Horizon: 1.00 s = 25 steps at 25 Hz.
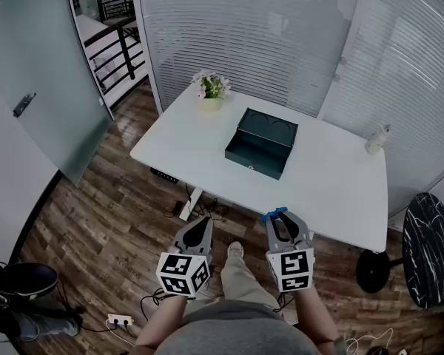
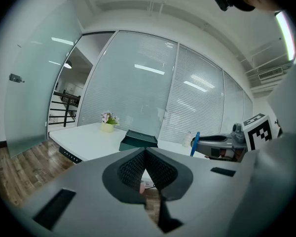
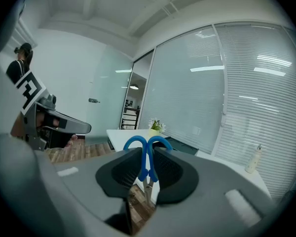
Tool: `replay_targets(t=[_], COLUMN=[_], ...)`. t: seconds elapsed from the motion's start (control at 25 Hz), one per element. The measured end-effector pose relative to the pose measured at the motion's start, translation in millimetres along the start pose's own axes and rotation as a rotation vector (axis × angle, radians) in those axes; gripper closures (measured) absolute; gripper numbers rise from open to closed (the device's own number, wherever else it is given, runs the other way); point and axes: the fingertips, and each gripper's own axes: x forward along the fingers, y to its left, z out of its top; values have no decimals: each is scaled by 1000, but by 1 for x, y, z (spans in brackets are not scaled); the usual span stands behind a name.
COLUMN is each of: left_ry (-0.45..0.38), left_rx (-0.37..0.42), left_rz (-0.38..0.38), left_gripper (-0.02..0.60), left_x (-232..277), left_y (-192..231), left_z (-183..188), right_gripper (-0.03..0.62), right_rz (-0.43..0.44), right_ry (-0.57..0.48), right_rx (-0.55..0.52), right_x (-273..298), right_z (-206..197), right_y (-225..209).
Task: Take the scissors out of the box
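Observation:
A dark green metal box point(image 1: 260, 152) stands in the middle of the white table point(image 1: 333, 191), lid apparently down. Both grippers hang in front of the table's near edge, over the wooden floor. My right gripper point(image 1: 281, 219) is shut on blue-handled scissors point(image 1: 274, 214). In the right gripper view the two blue handle loops point(image 3: 133, 138) stick out past the fingertips and the metal blades run back between the pads. My left gripper point(image 1: 200, 224) is shut with nothing in it; its pads meet at the tip point(image 2: 146, 150). From there the box point(image 2: 138, 140) shows beyond the jaws.
A small flower pot point(image 1: 210, 91) stands at the table's far left corner and a white bottle point(image 1: 377, 139) at its far right. A round black side table point(image 1: 429, 246) is to the right. A power strip point(image 1: 120, 320) and cables lie on the floor. Glass walls surround the room.

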Motion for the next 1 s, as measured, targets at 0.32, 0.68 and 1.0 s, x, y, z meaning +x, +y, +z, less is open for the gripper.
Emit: replay_targets(t=[0.32, 0.68, 1.0], left_ry=[-3, -5, 2], left_rx=[3, 3, 4], left_rz=[-2, -16, -24], left_gripper=[577, 577, 577], left_x=[1, 7, 10], left_y=[0, -7, -6], left_z=[5, 5, 5], right_gripper=[507, 507, 507], right_rz=[0, -3, -7], right_ry=[-16, -22, -18], right_rx=[-10, -25, -32], right_x=[-2, -6, -7], right_z=[7, 8, 7], right_y=[2, -3, -5])
